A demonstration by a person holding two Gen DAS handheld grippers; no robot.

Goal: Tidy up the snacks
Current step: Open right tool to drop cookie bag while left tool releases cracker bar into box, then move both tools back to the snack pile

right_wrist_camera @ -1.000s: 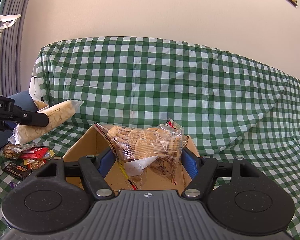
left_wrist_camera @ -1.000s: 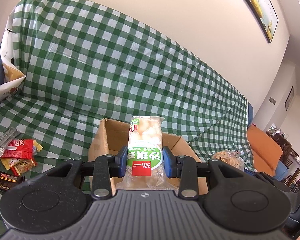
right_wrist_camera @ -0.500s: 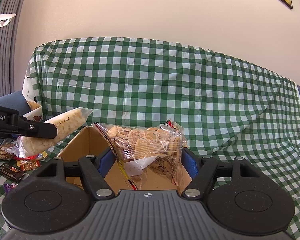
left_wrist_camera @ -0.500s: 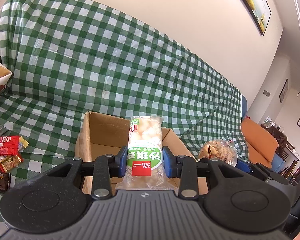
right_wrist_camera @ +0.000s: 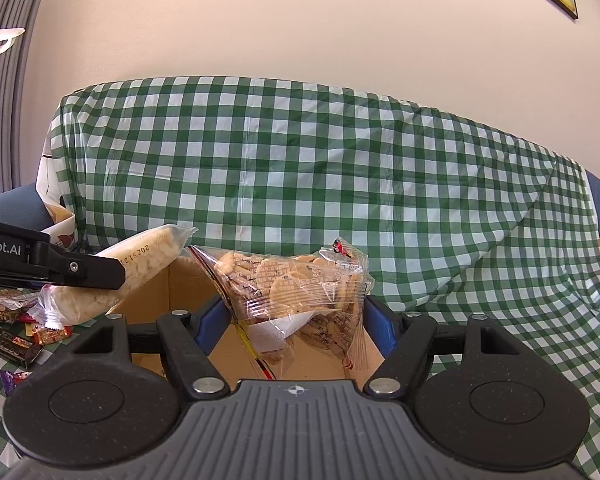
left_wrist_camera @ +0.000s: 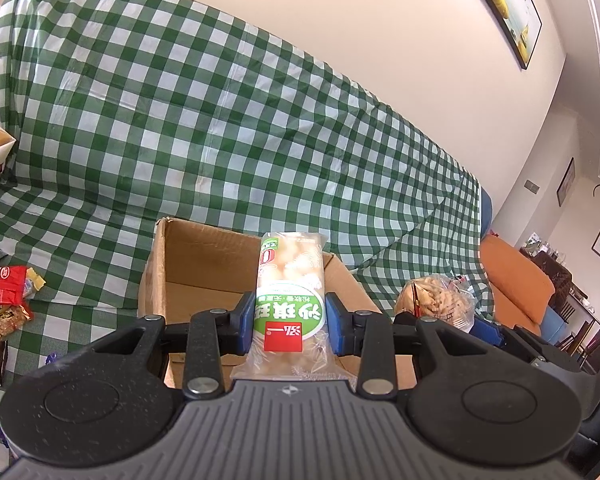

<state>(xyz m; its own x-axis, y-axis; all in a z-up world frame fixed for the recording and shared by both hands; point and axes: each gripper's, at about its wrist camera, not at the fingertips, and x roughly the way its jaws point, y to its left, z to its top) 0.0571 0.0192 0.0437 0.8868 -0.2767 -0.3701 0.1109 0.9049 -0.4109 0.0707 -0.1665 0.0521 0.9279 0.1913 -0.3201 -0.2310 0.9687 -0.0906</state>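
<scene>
A green-and-white checked cloth [right_wrist_camera: 340, 168] drapes a sofa against a pale wall, and on its seat sits an open cardboard box [left_wrist_camera: 204, 264].

The left gripper [left_wrist_camera: 290, 326] has its blue pads pressed against both sides of a long green-labelled snack pack [left_wrist_camera: 290, 300], which points forward over the near edge of the box. The right gripper [right_wrist_camera: 296, 322] pinches a clear bag of cookies [right_wrist_camera: 296, 280] between its blue pads, held above the box's opening. From the right wrist view the left gripper's black finger [right_wrist_camera: 80, 272] and its pack come in from the left, the pack's tip just beside the cookie bag at the box's left wall.

To the left of the box, small wrapped snacks [left_wrist_camera: 4, 300] lie scattered on the cloth, with dark chocolate bars [right_wrist_camera: 14, 346] nearest. A white paper bag [right_wrist_camera: 56, 208] leans at the sofa's left end. An orange cushion [left_wrist_camera: 516, 280] and a framed picture [left_wrist_camera: 504, 4] lie to the right.

Compared with a second ago, both grippers have moved closer together over the box; the long pack now nearly meets the cookie bag, and the loose snacks have slid further toward the left edge of both views.
</scene>
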